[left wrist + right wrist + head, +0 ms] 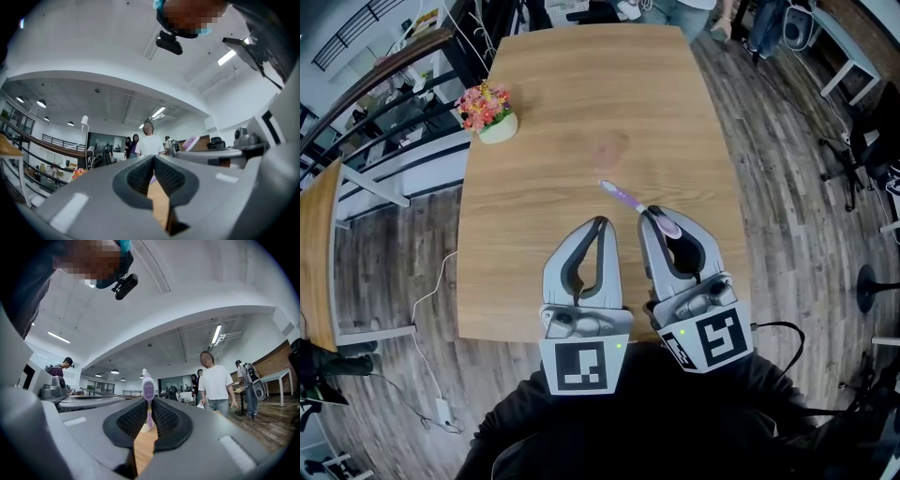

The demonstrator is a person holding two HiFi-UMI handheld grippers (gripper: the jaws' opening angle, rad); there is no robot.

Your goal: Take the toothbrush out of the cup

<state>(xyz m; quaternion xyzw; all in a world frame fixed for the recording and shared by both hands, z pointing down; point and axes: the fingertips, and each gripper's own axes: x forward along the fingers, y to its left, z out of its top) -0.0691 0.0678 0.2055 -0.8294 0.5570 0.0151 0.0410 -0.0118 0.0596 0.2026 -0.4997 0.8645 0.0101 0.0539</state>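
Note:
A purple toothbrush (623, 197) sticks out forward and to the left from my right gripper (649, 214), which is shut on its handle over the near part of the wooden table (581, 94). In the right gripper view the toothbrush (148, 394) stands upright between the ribbed pads (136, 420). My left gripper (600, 222) hovers beside the right one, shut with nothing in it; in its own view the left gripper (153, 161) has its tips together. I see no cup in any view.
A small pot of pink flowers (492, 114) stands at the table's far left edge. Several people (216, 383) stand beyond the table's far end. Office chairs (867, 150) stand on the wood floor to the right.

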